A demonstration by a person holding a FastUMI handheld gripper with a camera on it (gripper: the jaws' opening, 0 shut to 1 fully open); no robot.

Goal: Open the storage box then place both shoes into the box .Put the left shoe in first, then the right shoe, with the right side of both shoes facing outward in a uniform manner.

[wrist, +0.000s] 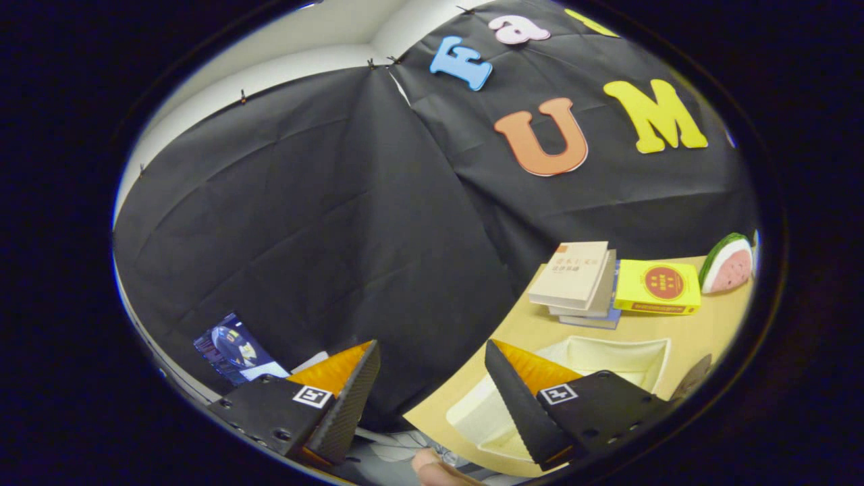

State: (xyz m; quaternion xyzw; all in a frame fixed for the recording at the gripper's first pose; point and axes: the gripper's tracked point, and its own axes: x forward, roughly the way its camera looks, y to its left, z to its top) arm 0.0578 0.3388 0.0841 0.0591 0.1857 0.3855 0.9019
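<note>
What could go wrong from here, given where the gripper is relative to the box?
1. The gripper is open, holds nothing and is tilted, with one finger off the table edge; a reach from here may come in skewed.
2. The white storage box sits partly behind the other finger, near the table edge; a nudge might push it off.
3. The stacked books and yellow book stand just beyond the box and may get bumped.
</note>
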